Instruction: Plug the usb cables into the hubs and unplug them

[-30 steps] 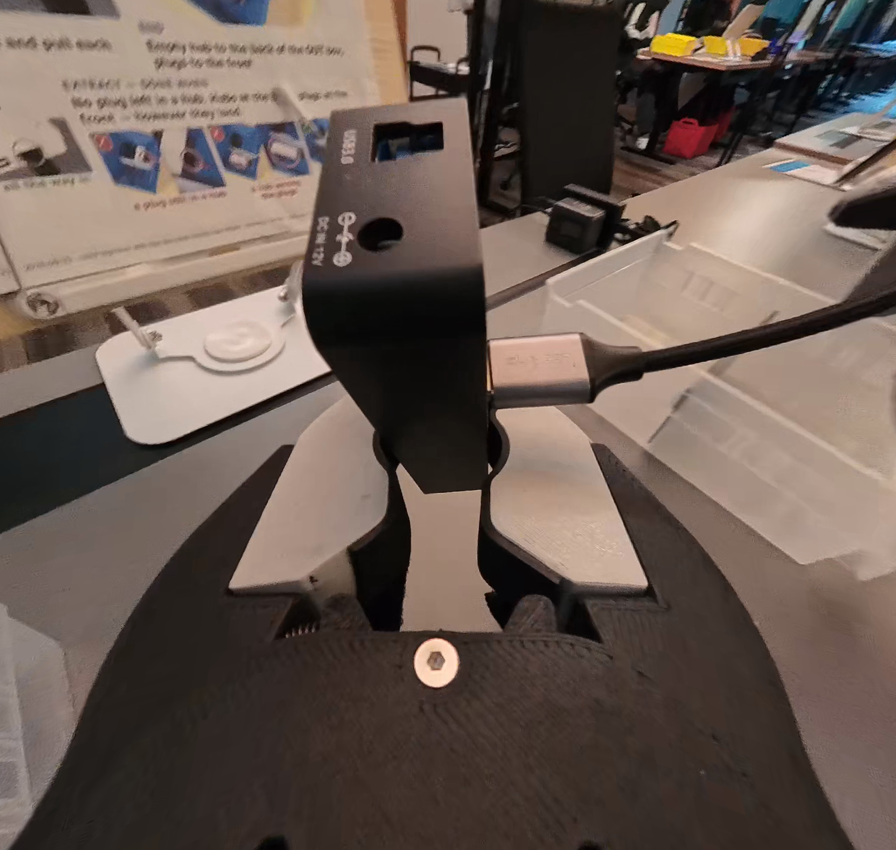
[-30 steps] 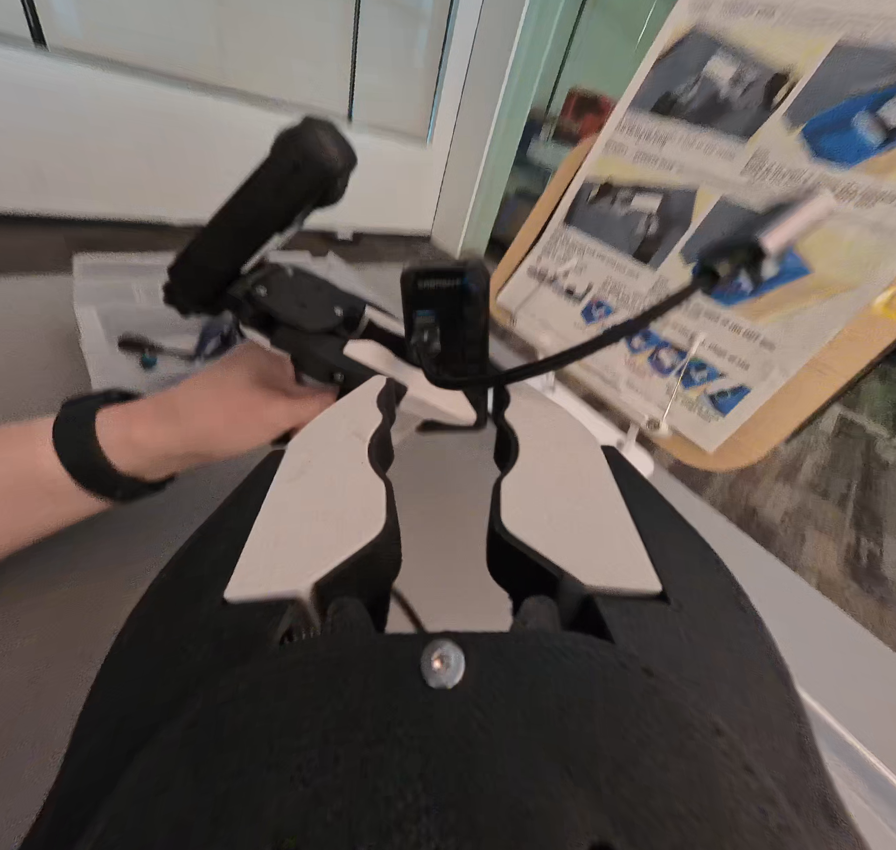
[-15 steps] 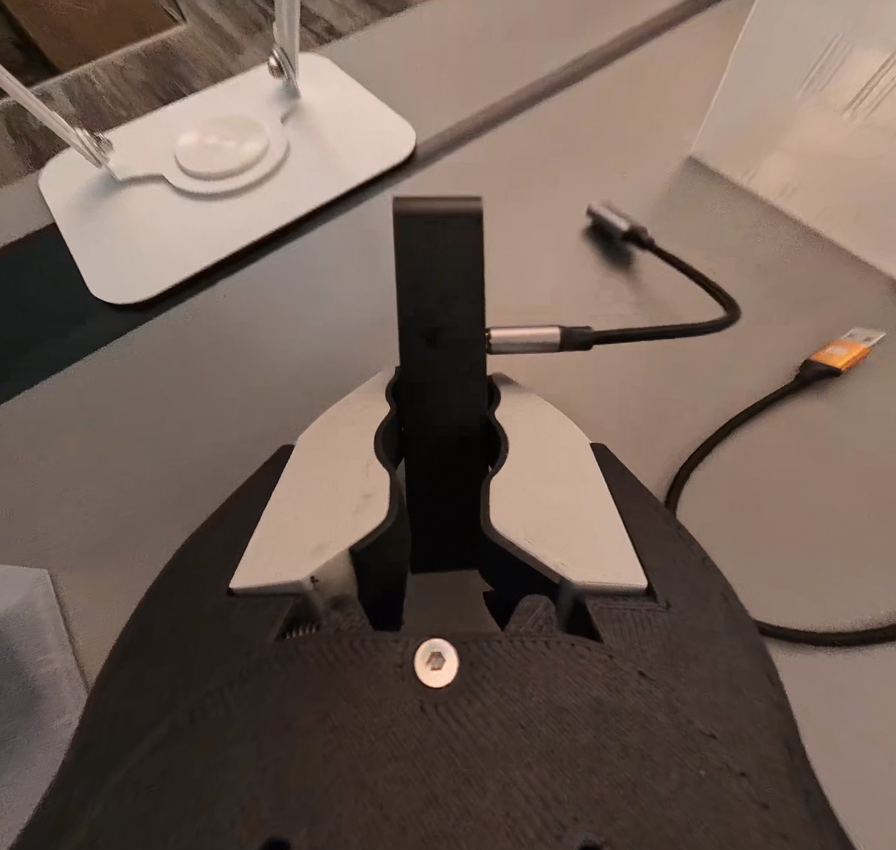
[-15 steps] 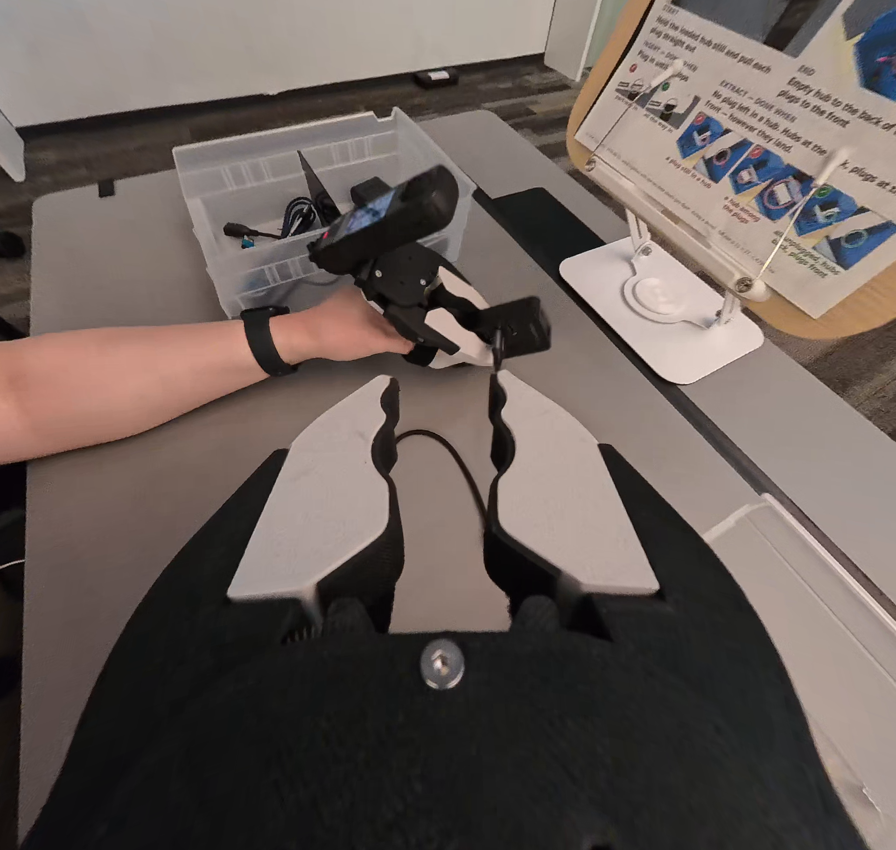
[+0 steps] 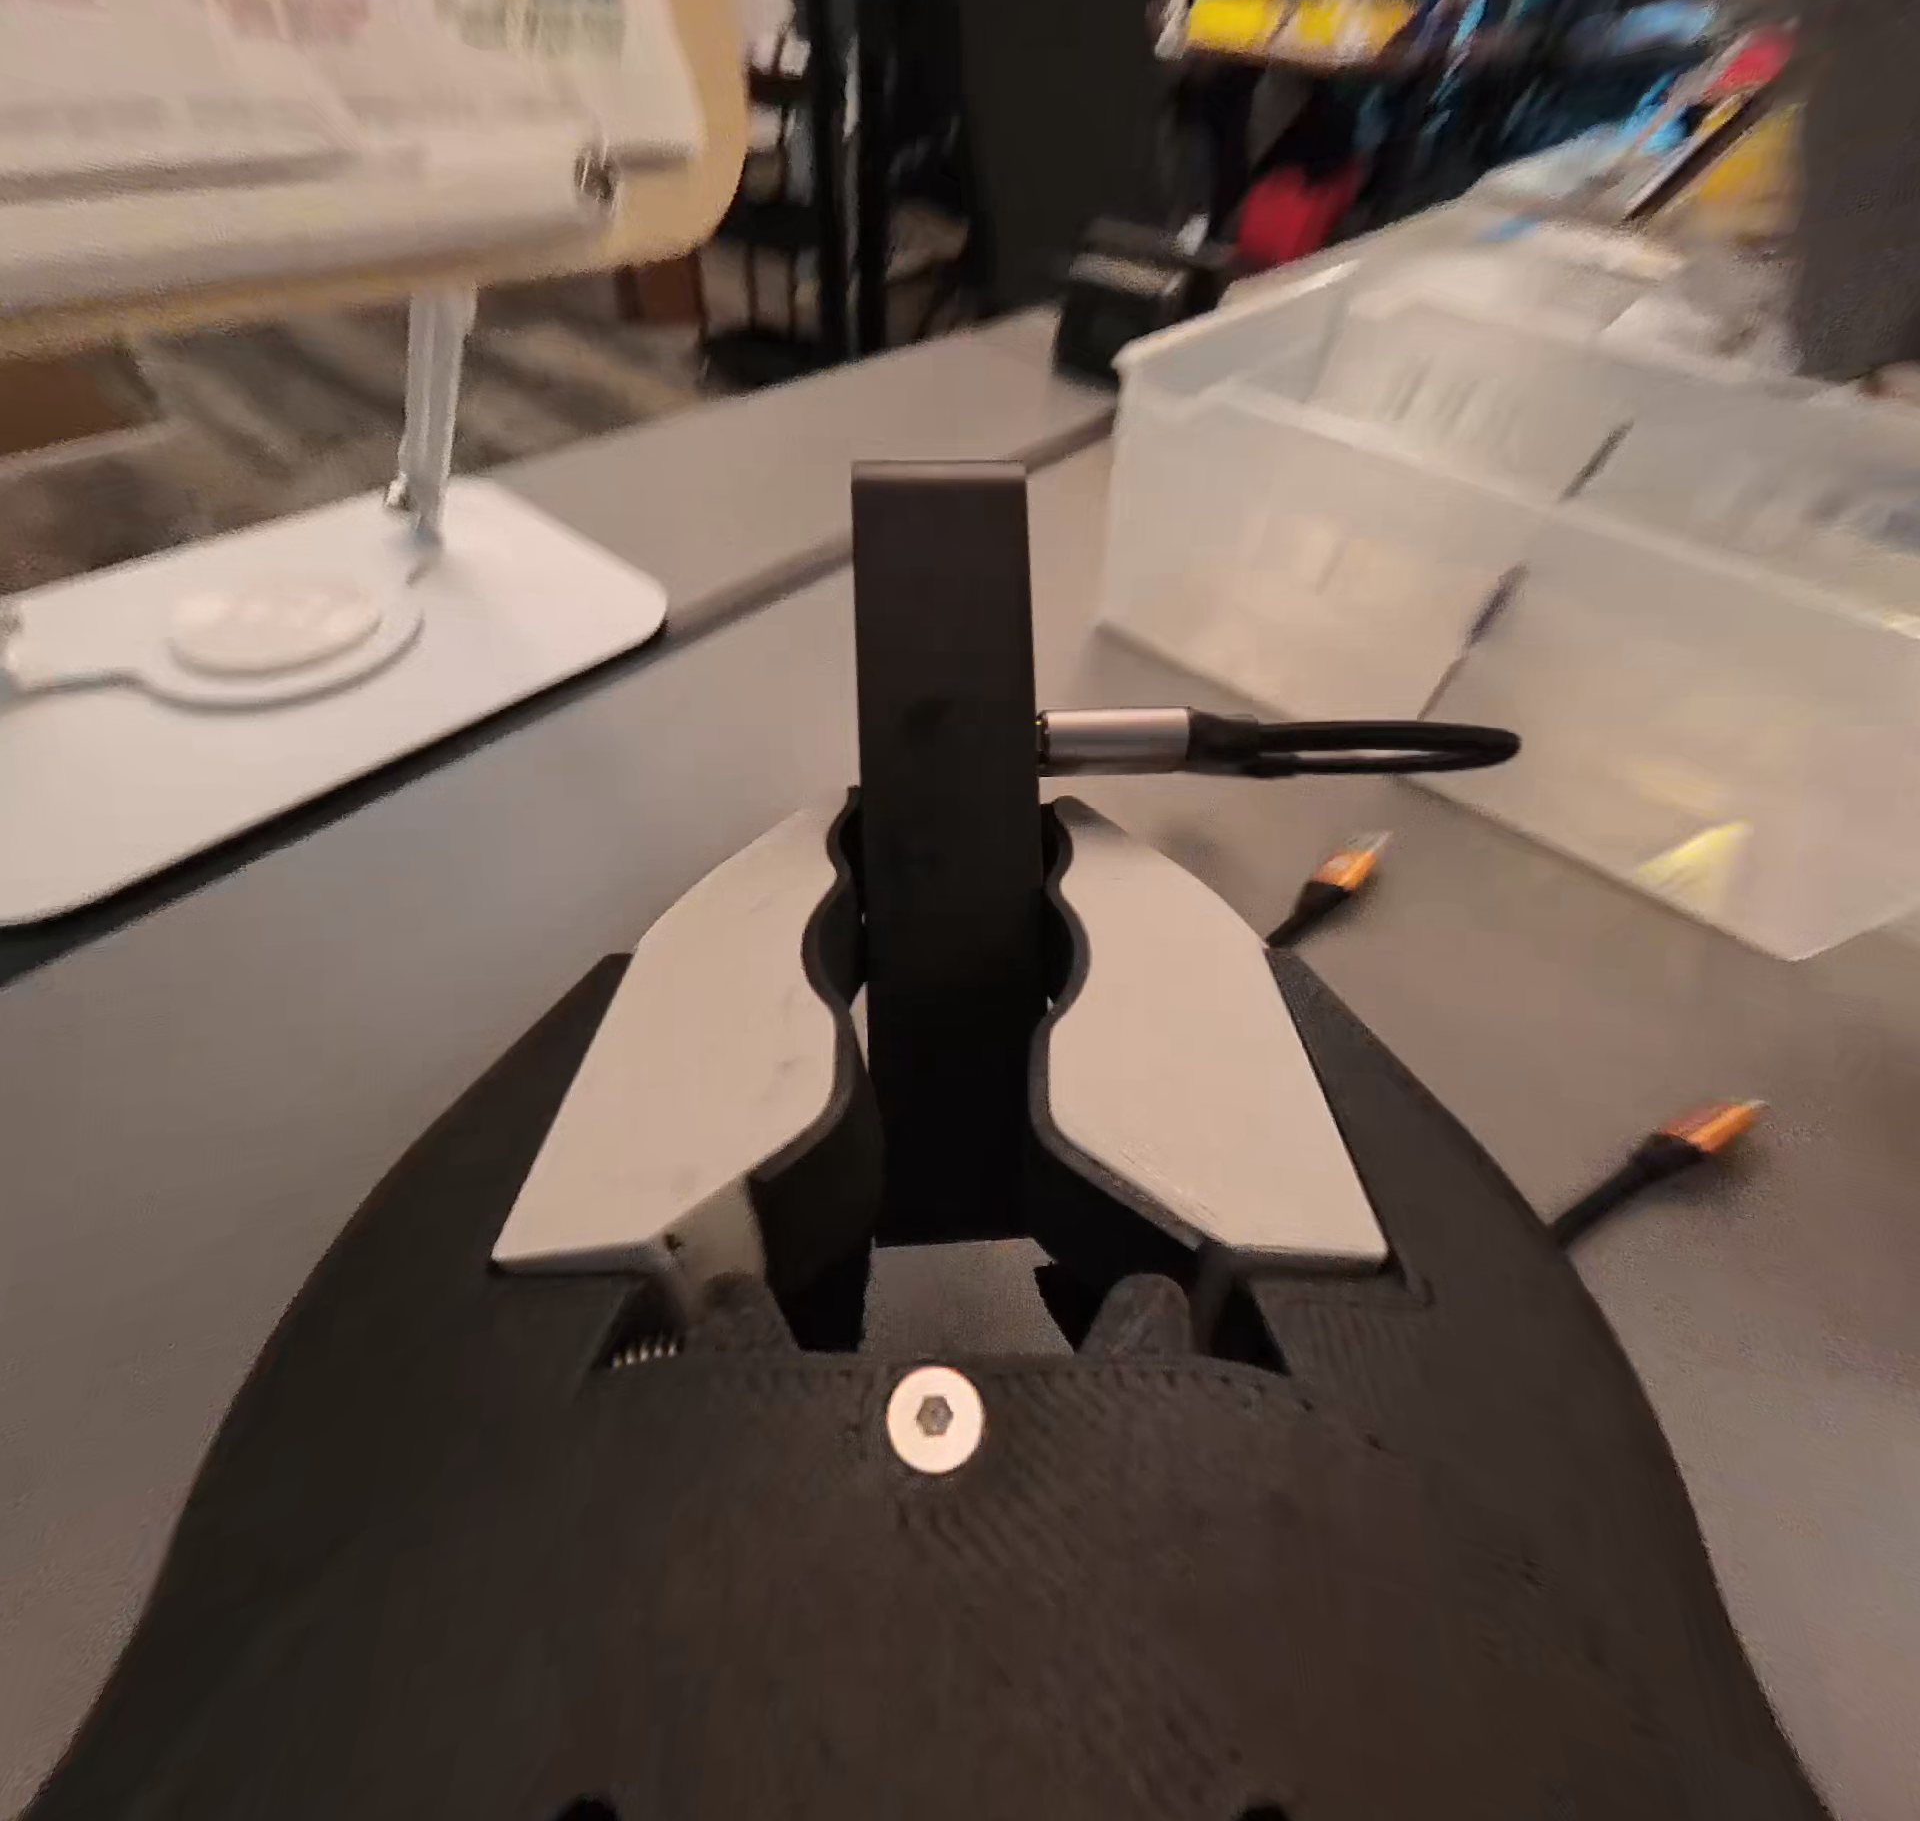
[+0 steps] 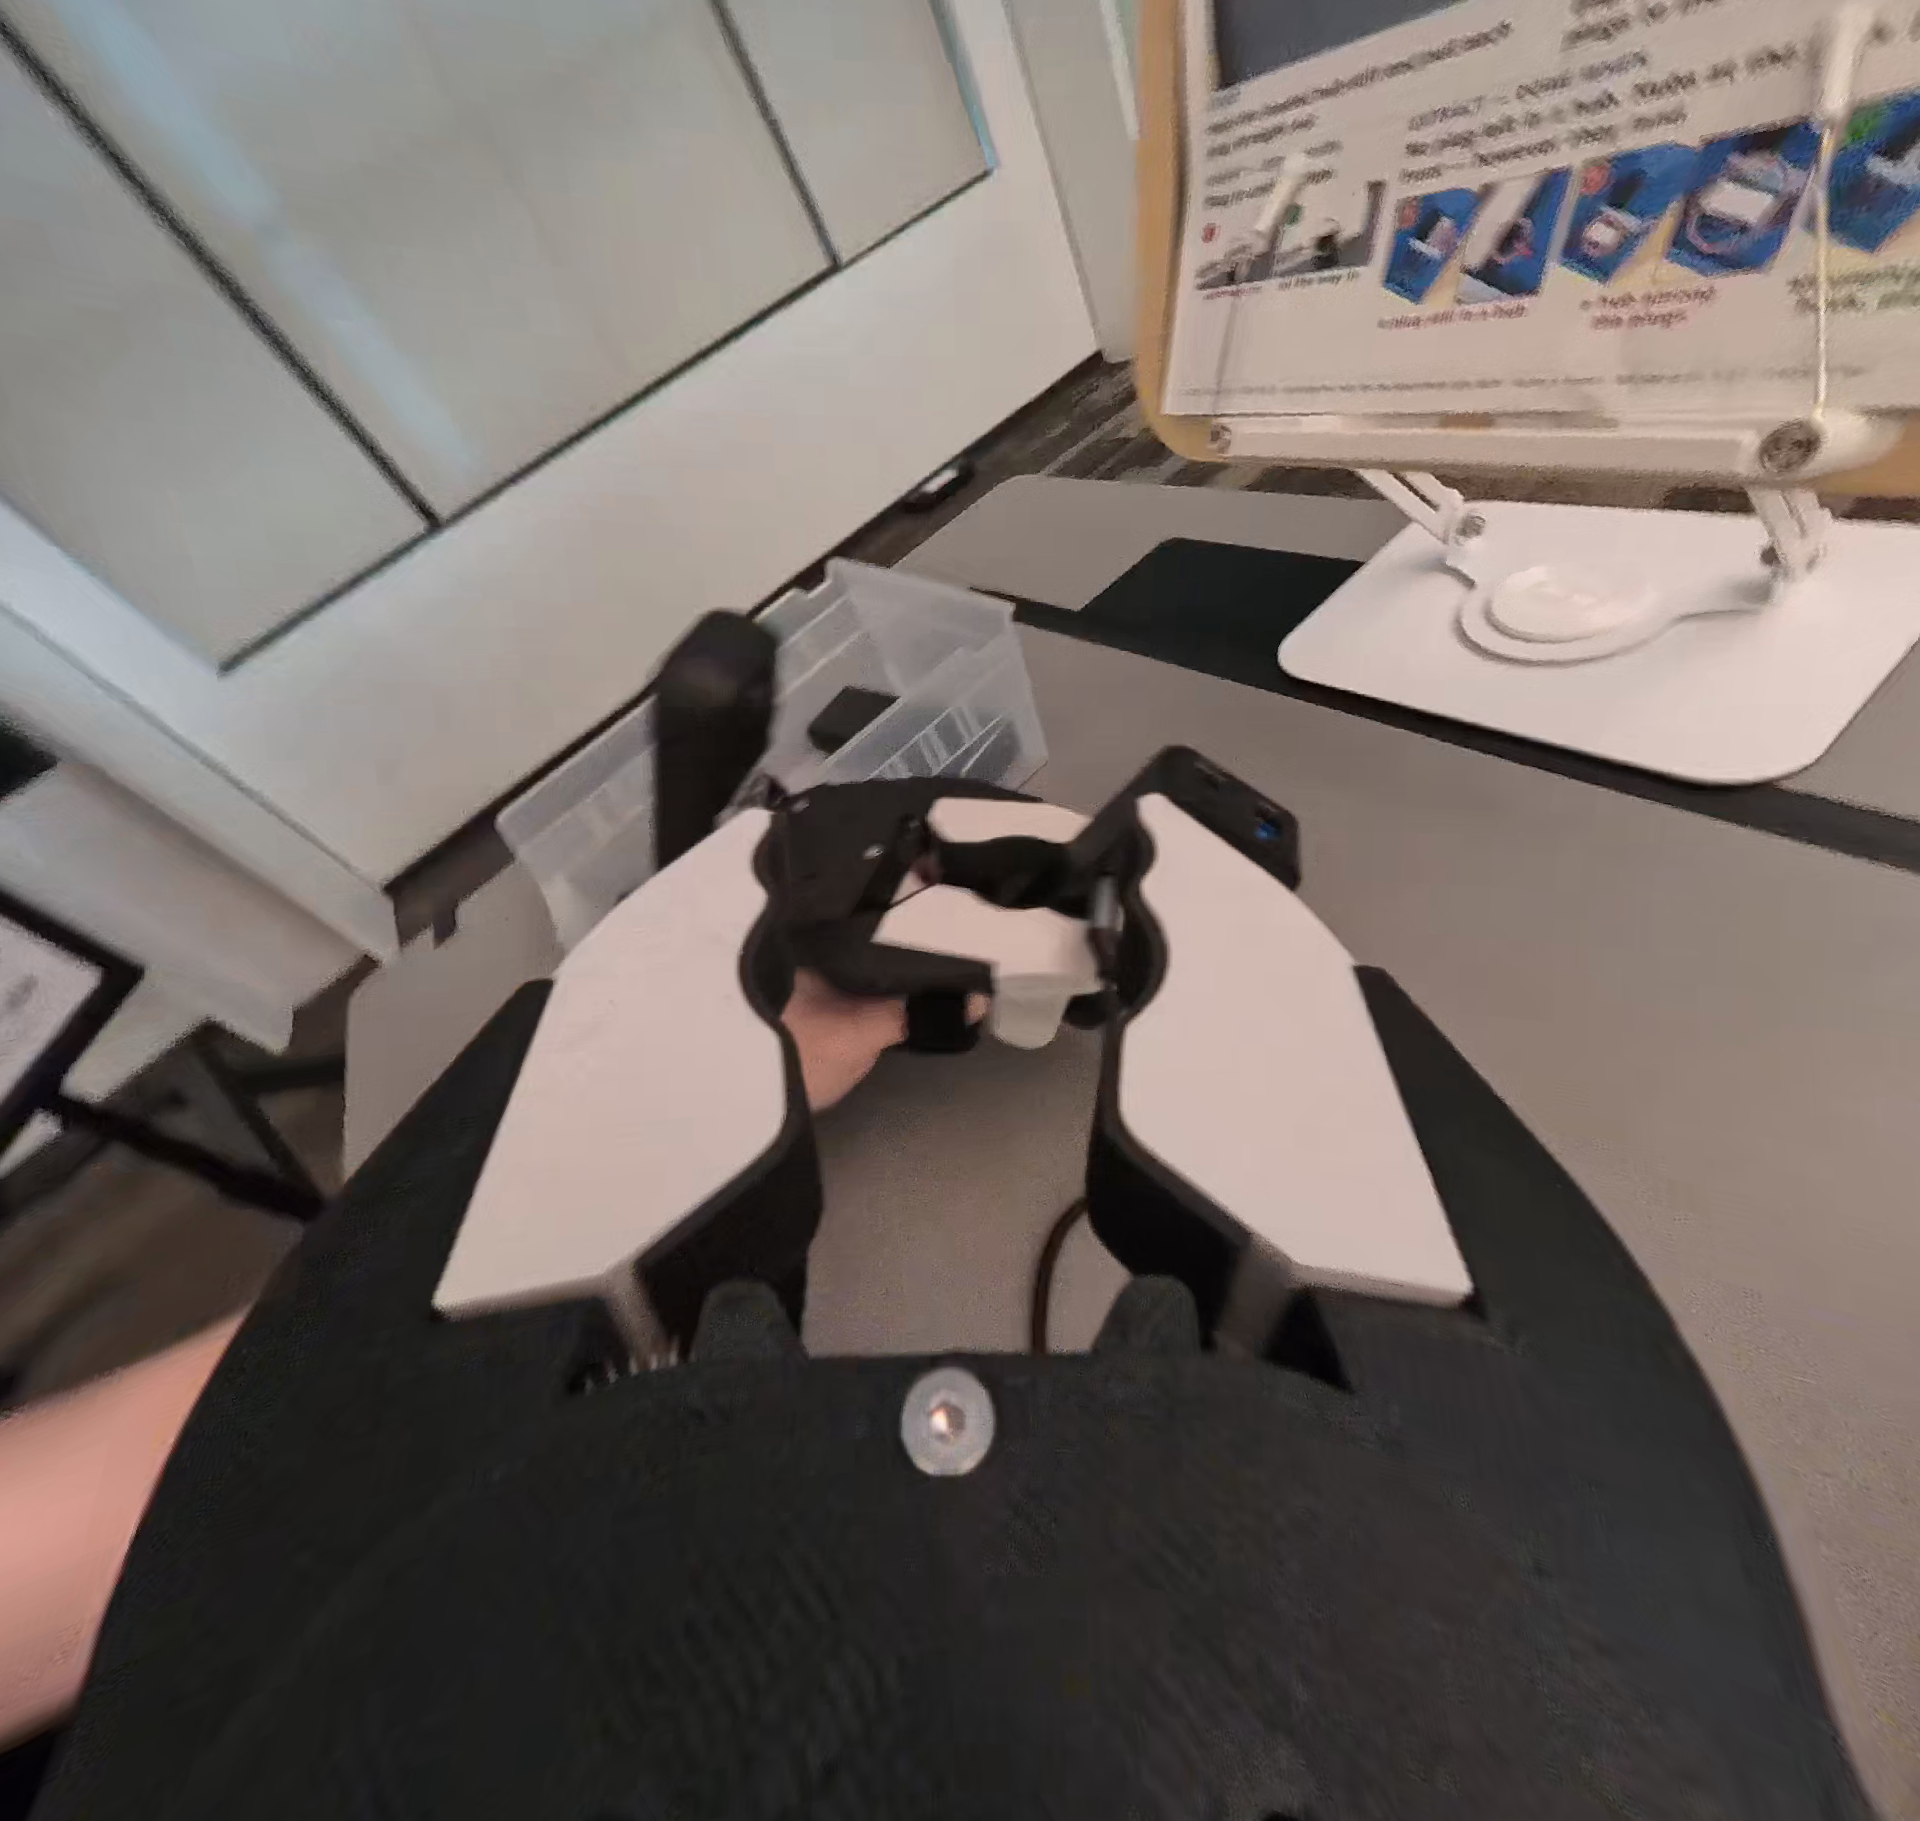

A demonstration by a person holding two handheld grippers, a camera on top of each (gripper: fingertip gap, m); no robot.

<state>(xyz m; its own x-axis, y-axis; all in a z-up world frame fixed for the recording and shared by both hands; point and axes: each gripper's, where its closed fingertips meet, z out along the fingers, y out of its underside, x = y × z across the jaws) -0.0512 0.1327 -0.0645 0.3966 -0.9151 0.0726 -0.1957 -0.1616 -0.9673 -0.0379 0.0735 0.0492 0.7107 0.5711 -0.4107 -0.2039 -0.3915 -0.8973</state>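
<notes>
My left gripper (image 5: 948,815) is shut on a black hub (image 5: 940,628) and holds it upright above the grey table. A silver plug (image 5: 1117,737) on a short black cable (image 5: 1382,748) sits in the hub's right side. Two orange-tipped USB plugs (image 5: 1351,862) (image 5: 1704,1132) lie on the table to the right. My right gripper (image 6: 956,821) is open wide. It frames the left gripper's white fingers (image 6: 997,826), the hub (image 6: 1247,821) and the silver plug (image 6: 1103,907), which lies close to its right finger. I cannot tell whether they touch.
A clear plastic bin (image 5: 1455,576) stands right of the hub. Another clear bin (image 6: 914,670) with dark items stands behind the left gripper. A white stand base (image 5: 312,628) (image 6: 1621,670) carries an instruction board (image 6: 1558,161). A hand (image 6: 831,1054) holds the left gripper.
My right gripper has opened wider and closed in on the left gripper and the plugged end of the hub. The left gripper has tilted up, still gripping the hub.
</notes>
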